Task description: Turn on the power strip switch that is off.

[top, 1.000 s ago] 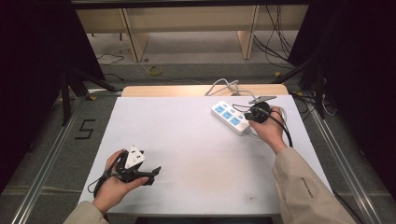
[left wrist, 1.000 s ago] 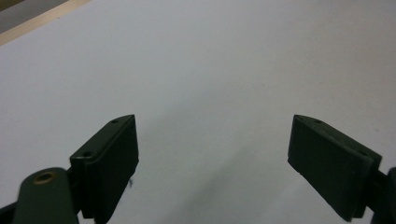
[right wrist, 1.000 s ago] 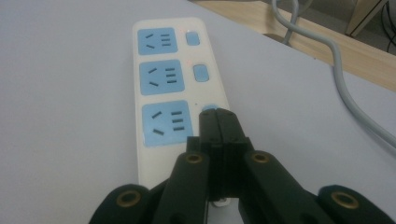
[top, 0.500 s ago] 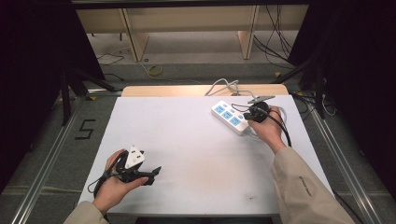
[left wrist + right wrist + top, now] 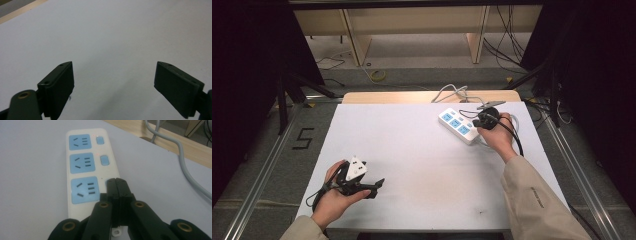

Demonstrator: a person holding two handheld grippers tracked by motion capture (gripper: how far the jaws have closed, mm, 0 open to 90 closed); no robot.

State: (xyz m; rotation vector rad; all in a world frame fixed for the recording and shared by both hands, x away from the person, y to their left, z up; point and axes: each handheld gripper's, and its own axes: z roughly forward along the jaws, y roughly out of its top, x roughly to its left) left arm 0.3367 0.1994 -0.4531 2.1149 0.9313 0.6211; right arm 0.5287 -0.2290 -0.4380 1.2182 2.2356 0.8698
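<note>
**A:** Two grippers on the white matte tabletop [image 5: 427,165]. Status?

**B:** Right gripper [image 5: 115,181]: jaws pressed together, nothing between them. Tips sit on the nearest switch of the white three-outlet power strip with blue socket faces [image 5: 85,165]. Whether they press it, can't tell.

**A:** Strip location?

**B:** Far right of the table, lying flat and angled, right hand [image 5: 498,134] just beside it. Grey cable [image 5: 172,152] runs off the far end over the light wooden table edge [image 5: 412,96].

**A:** Left?

**B:** Left gripper [image 5: 113,80]: jaws wide apart, holding nothing, bare white surface under them. Left hand [image 5: 334,197] holds it at the near left corner, well apart from the strip.

**A:** Room?

**B:** Grey floor, a black "5" marked on the floor [image 5: 303,138] to the left, metal rails [image 5: 259,175] along both sides. Wooden frame legs [image 5: 353,42] and loose cables on the floor beyond the far edge. Dark to both sides.
</note>
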